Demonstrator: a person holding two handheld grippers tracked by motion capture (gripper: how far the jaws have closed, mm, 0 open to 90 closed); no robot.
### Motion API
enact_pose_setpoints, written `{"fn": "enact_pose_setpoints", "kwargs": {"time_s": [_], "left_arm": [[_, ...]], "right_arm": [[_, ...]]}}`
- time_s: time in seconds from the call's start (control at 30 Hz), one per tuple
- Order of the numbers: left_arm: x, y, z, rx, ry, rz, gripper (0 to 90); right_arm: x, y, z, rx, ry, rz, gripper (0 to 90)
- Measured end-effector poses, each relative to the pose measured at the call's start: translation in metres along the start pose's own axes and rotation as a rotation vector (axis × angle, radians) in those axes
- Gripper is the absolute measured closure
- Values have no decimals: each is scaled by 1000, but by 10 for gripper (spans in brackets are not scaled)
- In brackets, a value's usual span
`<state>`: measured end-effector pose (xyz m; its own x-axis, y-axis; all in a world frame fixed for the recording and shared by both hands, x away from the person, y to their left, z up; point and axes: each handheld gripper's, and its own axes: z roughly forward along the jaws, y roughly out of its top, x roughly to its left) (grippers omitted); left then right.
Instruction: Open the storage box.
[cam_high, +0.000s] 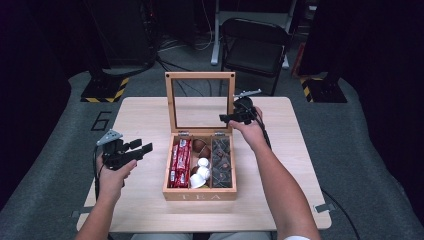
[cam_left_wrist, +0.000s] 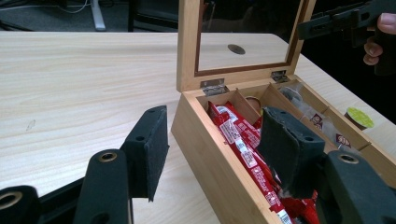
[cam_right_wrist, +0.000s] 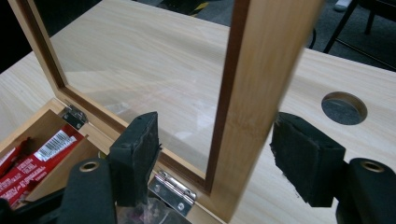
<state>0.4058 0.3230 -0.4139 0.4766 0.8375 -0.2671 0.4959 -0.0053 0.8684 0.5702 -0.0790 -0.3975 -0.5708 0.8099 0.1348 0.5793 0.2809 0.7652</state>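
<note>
The tabletop (cam_high: 140, 210) carries one wooden tea box (cam_high: 200, 194) near its middle, standing open so that its three compartments can be reached from above. The lid (cam_high: 171, 102), a wood frame around a clear pane, stands upright on its hinges at the far side of the box. The right gripper (cam_high: 234, 117) is at the right side of this frame. In the right gripper view its jaws stand apart with the frame's right rail (cam_right_wrist: 261, 93) between them, and the pads do not press on the wood; I judge that the gripper is placed there to take the lid and swing it. The left gripper (cam_high: 140, 148) waits left of the box, above the tabletop, jaws apart and holding nothing, probably to leave the lid free. Inside the box, red packets (cam_high: 180, 162) fill the left compartment, small cups (cam_high: 201, 170) the middle one, and dark tea bags (cam_high: 221, 162) the right one.
</note>
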Motion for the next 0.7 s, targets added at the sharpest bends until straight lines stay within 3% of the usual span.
{"fn": "enact_pose_setpoints", "kwargs": {"time_s": [0.7], "left_arm": [[3,1,-2,-10,0,-11,422]], "right_arm": [[1,2,7,-27,33,15,315]]}}
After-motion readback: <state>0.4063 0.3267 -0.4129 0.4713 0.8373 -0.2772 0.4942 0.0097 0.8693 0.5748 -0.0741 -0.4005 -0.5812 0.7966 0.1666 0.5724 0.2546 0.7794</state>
